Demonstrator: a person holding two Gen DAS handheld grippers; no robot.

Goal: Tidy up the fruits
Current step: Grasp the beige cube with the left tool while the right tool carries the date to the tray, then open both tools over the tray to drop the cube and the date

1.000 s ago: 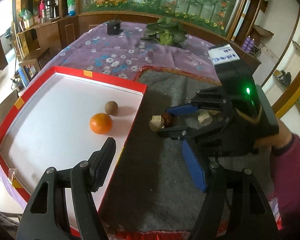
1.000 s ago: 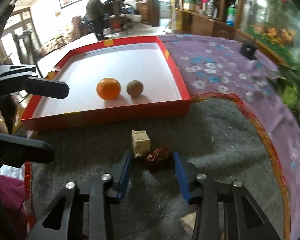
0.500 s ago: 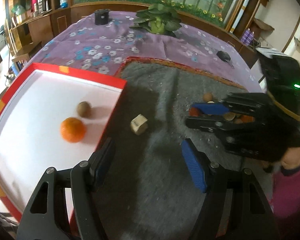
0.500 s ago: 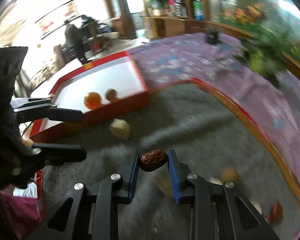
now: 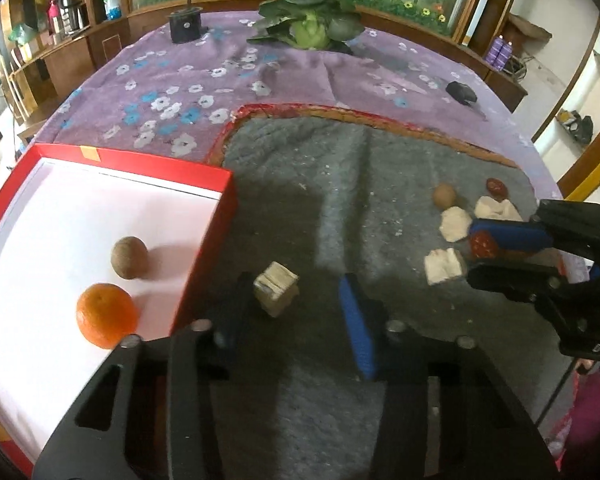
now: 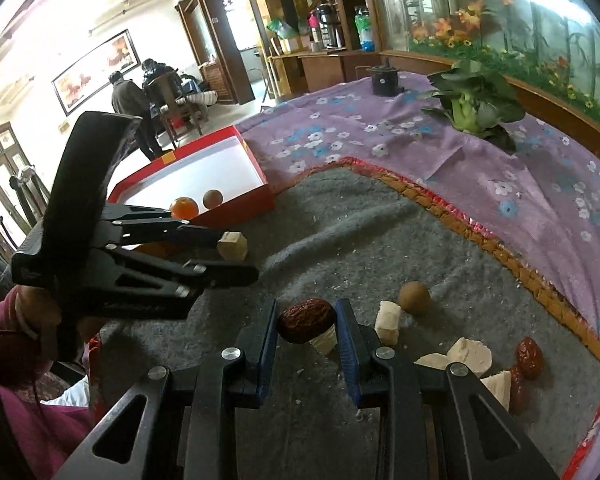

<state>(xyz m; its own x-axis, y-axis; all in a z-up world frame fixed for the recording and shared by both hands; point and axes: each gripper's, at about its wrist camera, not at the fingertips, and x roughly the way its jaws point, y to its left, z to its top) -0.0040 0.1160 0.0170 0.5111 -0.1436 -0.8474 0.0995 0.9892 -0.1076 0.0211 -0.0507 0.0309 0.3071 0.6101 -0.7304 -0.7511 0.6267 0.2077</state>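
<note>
A tan cube (image 5: 276, 288) lies on the grey mat (image 5: 340, 168) just right of the red tray (image 5: 216, 248). My left gripper (image 5: 296, 300) straddles the cube with its jaws closing; a gap still shows on the blue pad's side. The tray holds an orange (image 5: 106, 316) and a brown round fruit (image 5: 129, 258). My right gripper (image 6: 307, 308) is shut on a dark red date (image 6: 306, 320), held above the mat near white chunks (image 6: 388, 322). The left wrist view shows the right gripper (image 5: 476, 250) and the date (image 5: 483, 244) at the right edge.
On the mat's right side lie several white chunks (image 5: 454, 224), a small brown fruit (image 5: 444, 196) and red dates (image 6: 530, 358). A leafy green vegetable (image 5: 310, 28) and a black pot (image 5: 186, 24) stand on the purple floral cloth (image 5: 172, 92). People (image 6: 126, 100) stand far behind.
My left gripper moved right from over the tray to the cube, and its jaws narrowed. My right gripper shut on the date beside the cube, lifted it and carried it right to the white chunks.
</note>
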